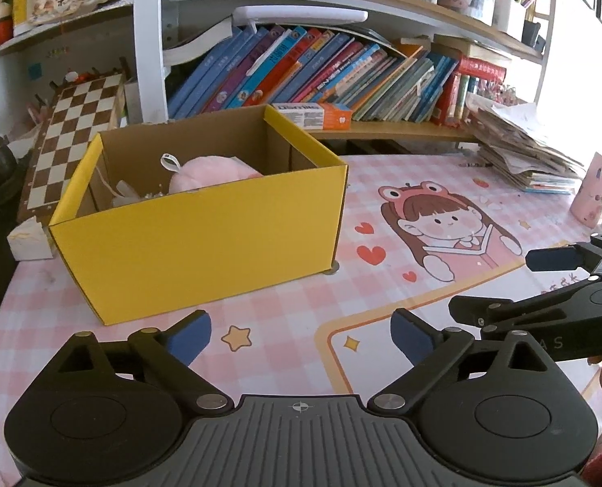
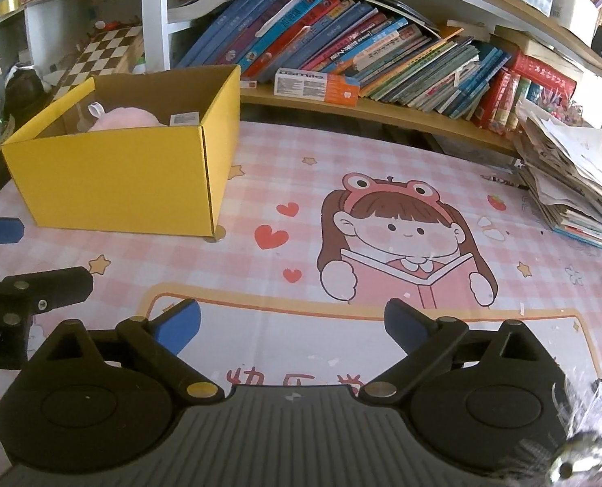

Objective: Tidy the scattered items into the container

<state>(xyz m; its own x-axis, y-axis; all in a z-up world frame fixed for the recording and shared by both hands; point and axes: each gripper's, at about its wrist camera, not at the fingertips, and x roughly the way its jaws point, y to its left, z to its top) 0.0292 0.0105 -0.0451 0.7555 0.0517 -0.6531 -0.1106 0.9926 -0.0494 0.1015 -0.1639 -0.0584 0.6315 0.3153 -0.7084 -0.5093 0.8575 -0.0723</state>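
A yellow cardboard box (image 1: 203, 235) (image 2: 118, 178) stands open-topped on the pink checked desk mat (image 1: 382, 292) (image 2: 341, 154). Inside lie a pink plush toy (image 1: 211, 172) (image 2: 124, 117), some small pale items (image 1: 126, 197) and a labelled packet (image 2: 184, 118). My left gripper (image 1: 301, 335) hovers over the mat in front of the box, open with nothing between its blue pads. My right gripper (image 2: 292, 324) is to the right of it over the mat's cartoon girl print, also open and empty. Each gripper shows at the edge of the other's view (image 1: 516, 284) (image 2: 29, 255).
A shelf of leaning books (image 1: 321, 69) (image 2: 361, 48) runs behind the desk, with a toothpaste carton (image 1: 313, 115) (image 2: 317, 85) on it. A chessboard (image 1: 73, 138) leans at the back left. A paper stack (image 1: 524, 150) (image 2: 572, 174) and pink cup (image 1: 595, 188) sit right.
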